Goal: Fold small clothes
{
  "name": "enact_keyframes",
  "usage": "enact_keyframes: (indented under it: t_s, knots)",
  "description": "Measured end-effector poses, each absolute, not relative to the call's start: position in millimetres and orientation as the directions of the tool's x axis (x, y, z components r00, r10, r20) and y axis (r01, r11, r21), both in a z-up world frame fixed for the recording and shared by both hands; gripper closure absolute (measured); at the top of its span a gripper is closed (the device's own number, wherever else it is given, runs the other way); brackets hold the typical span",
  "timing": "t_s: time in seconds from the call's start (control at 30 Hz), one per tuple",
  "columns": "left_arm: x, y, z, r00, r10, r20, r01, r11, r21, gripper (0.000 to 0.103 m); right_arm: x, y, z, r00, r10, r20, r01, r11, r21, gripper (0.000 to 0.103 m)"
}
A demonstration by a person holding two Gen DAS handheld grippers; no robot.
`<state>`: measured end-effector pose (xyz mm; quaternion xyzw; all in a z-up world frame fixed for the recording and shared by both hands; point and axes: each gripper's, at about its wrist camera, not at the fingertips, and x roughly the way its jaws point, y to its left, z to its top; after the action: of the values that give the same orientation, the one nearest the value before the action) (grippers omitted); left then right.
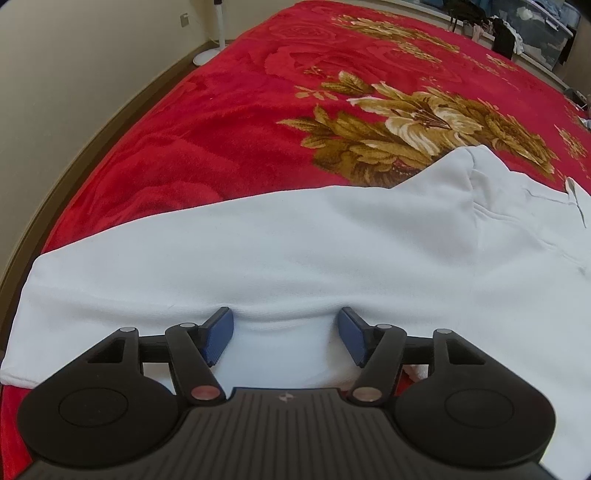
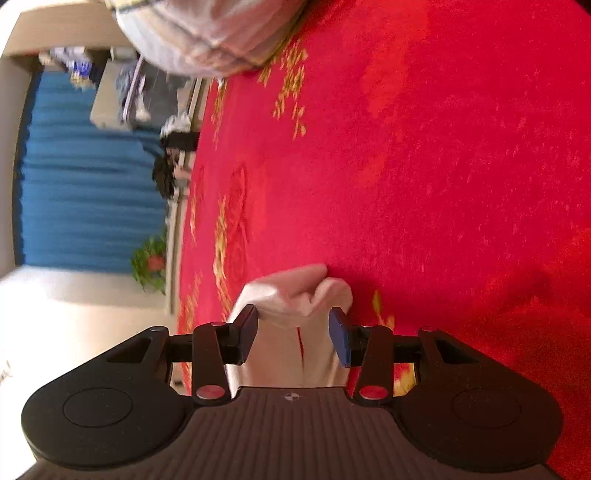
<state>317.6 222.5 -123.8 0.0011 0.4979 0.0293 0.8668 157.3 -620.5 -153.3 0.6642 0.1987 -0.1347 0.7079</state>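
A white garment (image 1: 295, 240) lies spread across the red floral blanket (image 1: 229, 122) and fills the lower half of the left wrist view. My left gripper (image 1: 286, 332) hovers over its near part with blue pads wide apart; the cloth passes flat between them and covers their tips. In the right wrist view, which is rolled sideways, a bunched white corner of cloth (image 2: 295, 295) sits between the fingers of my right gripper (image 2: 293, 328). Those jaws stand apart and the pads do not squeeze the cloth.
A heap of pale clothes (image 2: 207, 33) lies on the blanket at the top of the right wrist view. Beyond the bed's far edge are a blue curtain (image 2: 92, 177), a potted plant (image 2: 149, 262) and cluttered shelves (image 1: 517, 26). A fan stand (image 1: 207, 55) stands by the wall.
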Motion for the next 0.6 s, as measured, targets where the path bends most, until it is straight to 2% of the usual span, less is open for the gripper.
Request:
enact_keyframes:
  t_s: [0.1, 0.2, 0.37, 0.43, 0.6]
  knots:
    - [318, 223, -124, 0.502, 0.051, -0.863, -0.051, 0.998, 0.029, 0.035, 163, -620, -161, 0.883, 0.097, -0.459, 0.454, 0.064, 0.889, 0.056]
    - [318, 223, -124, 0.502, 0.052, -0.863, -0.048, 0.998, 0.033, 0.035, 159, -624, -163, 0.906, 0.055, -0.420, 0.421, 0.005, 0.907, 0.056]
    - [318, 223, -124, 0.501, 0.051, -0.864, -0.049, 0.998, 0.030, 0.035, 159, -628, -168, 0.912, 0.053, -0.406, 0.408, -0.043, 0.912, 0.055]
    - [318, 223, -124, 0.501, 0.051, -0.864, -0.049, 0.998, 0.031, 0.035, 165, -625, -168, 0.882, 0.099, -0.461, 0.464, -0.009, 0.886, 0.053]
    - [317, 221, -124, 0.503, 0.059, -0.862, -0.049, 0.998, 0.040, 0.034, 179, -625, -176, 0.874, 0.114, -0.472, 0.476, -0.010, 0.879, 0.053]
